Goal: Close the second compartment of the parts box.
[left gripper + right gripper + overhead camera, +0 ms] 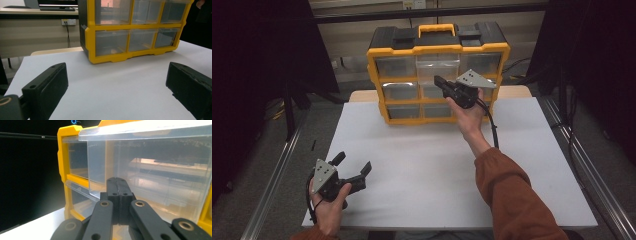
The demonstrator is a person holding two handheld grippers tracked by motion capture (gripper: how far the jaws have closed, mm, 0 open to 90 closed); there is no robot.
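A yellow and black drawer cabinet (pixel 377 75) with clear drawers stands at the back of the white table (pixel 427 170). Its top middle drawer (pixel 438 69) sticks out from the frame. My right gripper (pixel 438 80) is held up just in front of that drawer, jaws pressed together. In the right gripper view the shut gripper (pixel 117 181) has its tips at the front of the clear drawer (pixel 155 165), with nothing visible between them. My left gripper (pixel 353 163) rests low at the table's front left, open and empty, aimed toward the cabinet (pixel 91 37) across the bare sheet.
Metal rails (pixel 272 175) run along both sides of the table. Dark curtains hang left and right. A desk with a monitor (pixel 57 3) stands behind the cabinet. A cable (pixel 494 130) trails from the right gripper along the forearm.
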